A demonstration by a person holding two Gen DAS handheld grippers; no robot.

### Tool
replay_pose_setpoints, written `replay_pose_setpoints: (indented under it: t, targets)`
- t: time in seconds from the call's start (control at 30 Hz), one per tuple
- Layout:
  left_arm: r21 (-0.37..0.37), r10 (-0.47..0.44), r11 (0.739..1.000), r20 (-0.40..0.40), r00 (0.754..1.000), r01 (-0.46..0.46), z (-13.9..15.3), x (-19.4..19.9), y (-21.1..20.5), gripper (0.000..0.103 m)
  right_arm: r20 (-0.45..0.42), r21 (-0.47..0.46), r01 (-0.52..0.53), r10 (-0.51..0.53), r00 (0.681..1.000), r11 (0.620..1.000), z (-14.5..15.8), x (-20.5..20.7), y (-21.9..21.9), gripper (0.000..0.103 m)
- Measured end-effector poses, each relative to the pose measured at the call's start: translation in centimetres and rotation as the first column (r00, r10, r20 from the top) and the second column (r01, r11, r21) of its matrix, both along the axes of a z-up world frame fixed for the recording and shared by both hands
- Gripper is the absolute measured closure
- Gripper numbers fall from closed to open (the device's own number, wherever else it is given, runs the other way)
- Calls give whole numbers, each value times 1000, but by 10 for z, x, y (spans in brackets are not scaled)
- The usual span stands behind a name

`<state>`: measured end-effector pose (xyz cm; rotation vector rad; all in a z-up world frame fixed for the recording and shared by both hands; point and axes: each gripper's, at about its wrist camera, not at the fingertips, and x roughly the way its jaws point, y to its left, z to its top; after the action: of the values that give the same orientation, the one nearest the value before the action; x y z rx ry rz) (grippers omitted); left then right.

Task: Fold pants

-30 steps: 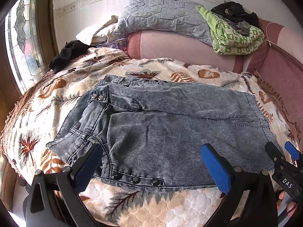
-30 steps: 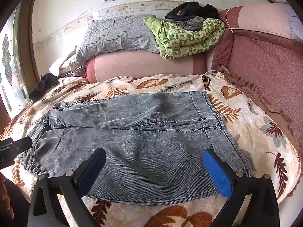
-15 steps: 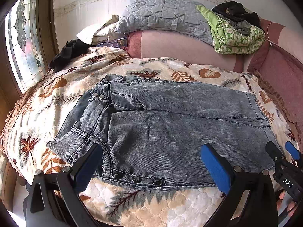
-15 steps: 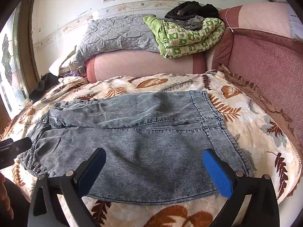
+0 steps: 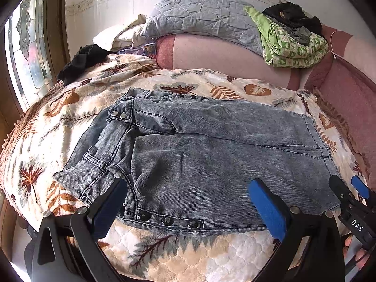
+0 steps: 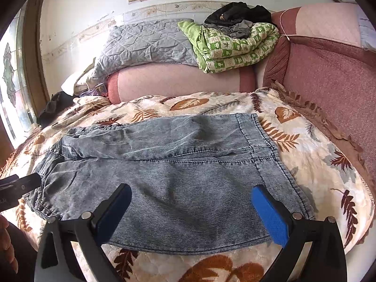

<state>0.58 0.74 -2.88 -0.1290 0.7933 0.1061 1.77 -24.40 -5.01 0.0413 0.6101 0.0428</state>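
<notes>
Grey washed denim pants (image 5: 199, 155) lie flat on the leaf-patterned bedspread (image 5: 70, 108), waistband to the left, leg hems to the right. My left gripper (image 5: 188, 202) hovers open above the pants' near edge, by the row of studs. My right gripper (image 6: 190, 209) is open too, over the near leg close to the hem end (image 6: 277, 164) of the pants (image 6: 164, 171). Neither holds any cloth. The right gripper's tip (image 5: 352, 202) shows at the lower right of the left wrist view, and the left gripper's tip (image 6: 18, 185) at the left edge of the right wrist view.
A pink bolster (image 5: 223, 56) runs along the back, with a grey quilt (image 5: 199, 18), a green patterned blanket (image 5: 293, 47) and dark clothes (image 5: 291, 16) on it. A black garment (image 5: 82, 61) lies at the back left by the window. A maroon padded wall (image 6: 329, 82) bounds the right side.
Both views have shifted only slightly; the pants sit a touch lower and nearer in the left wrist view. Both grippers stay open.
</notes>
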Motion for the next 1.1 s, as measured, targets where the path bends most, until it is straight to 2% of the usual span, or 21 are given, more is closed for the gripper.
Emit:
replay_pose_setpoints:
  t: [0.13,0.2,0.3,0.37,0.43,0.5,0.57,0.7,0.8,0.87,1.0,1.03,1.1]
  targets:
    - [-50,-30,998,-11,999,30,-1,6,16,0,-21,40,-12,13,1000,999,2,1,-7,0]
    - [-85,-36,996,-18,999,34,-1,12,28,0,-58,94,-25,31,998,995,2,7,-14,0]
    - [-104,-26,994,-40,999,21,2,27,48,0,-110,176,-96,116,987,980,5,20,-27,0]
    - [-96,-12,995,-48,999,8,6,41,65,0,-139,197,-118,146,979,973,13,35,-42,0]
    - [-77,-1,997,-46,999,-3,12,57,84,0,-164,257,-120,166,972,959,21,52,-65,0]
    - [-53,20,998,-38,999,-22,18,74,101,0,-171,292,-100,154,973,951,32,74,-90,0]
    - [-56,15,998,-48,999,-18,21,95,118,0,-191,273,-55,111,975,960,40,100,-112,0]
    - [-162,30,986,-115,993,-48,15,146,162,0,-257,327,14,75,964,945,39,152,-152,0]
    - [-267,49,959,-155,987,-90,2,186,190,0,-296,337,59,46,954,940,29,186,-171,0]
    - [-295,53,950,-174,983,-104,-7,213,202,0,-312,355,62,56,949,933,21,206,-178,0]
    - [-350,61,928,-201,978,-129,-26,257,220,1,-347,327,68,53,936,943,4,242,-183,0]
    - [-361,50,924,-216,975,-128,-31,266,222,7,-356,327,68,56,933,942,0,250,-184,1]
    - [-370,26,921,-251,968,-121,-42,280,223,32,-366,330,64,65,928,942,-7,264,-185,5]
